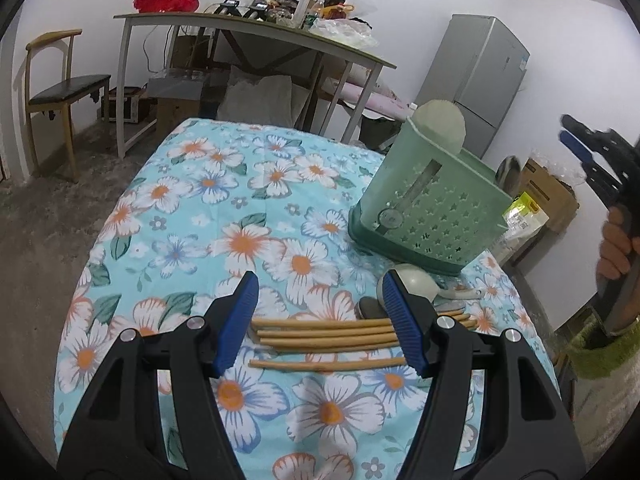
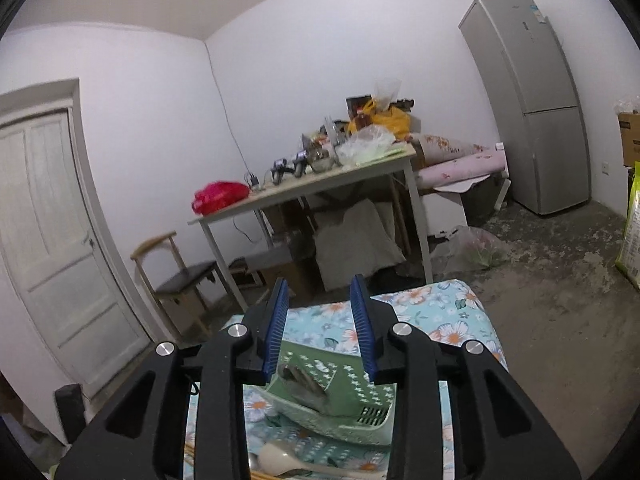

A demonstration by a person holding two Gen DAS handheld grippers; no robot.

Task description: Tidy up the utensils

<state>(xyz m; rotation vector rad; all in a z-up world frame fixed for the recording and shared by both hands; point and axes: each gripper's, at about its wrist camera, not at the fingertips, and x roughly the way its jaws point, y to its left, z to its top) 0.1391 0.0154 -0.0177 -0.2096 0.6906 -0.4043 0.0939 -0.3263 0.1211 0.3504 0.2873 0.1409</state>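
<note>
1. Left wrist view: a white-walled room with a rough grey floor holds a cluttered desk (image 1: 256,36), a wooden chair (image 1: 60,92) with a dark seat and a tall silver fridge (image 1: 480,84). In front, a table is covered by a soft turquoise cloth (image 1: 208,200) printed with white and orange flowers.
2. The left gripper (image 1: 320,320), black plastic with ribbed blue pads, hangs with its jaws apart over five slim round wooden chopsticks (image 1: 324,338), which lie side by side flat on the cloth.
3. A pale, smooth spoon (image 1: 416,280) lies just beyond the chopsticks, beside a green plastic basket (image 1: 432,204) pierced with star-shaped holes; a rounded pale lid-like shape rises behind it.
4. At the right edge, a hand (image 1: 616,248) grips the right gripper (image 1: 576,140).
5. Right wrist view: a panelled white door (image 2: 60,240) stands at the left. The right gripper's jaws stand parted and empty above the basket, which holds a blurred metal utensil (image 2: 308,388).
</note>
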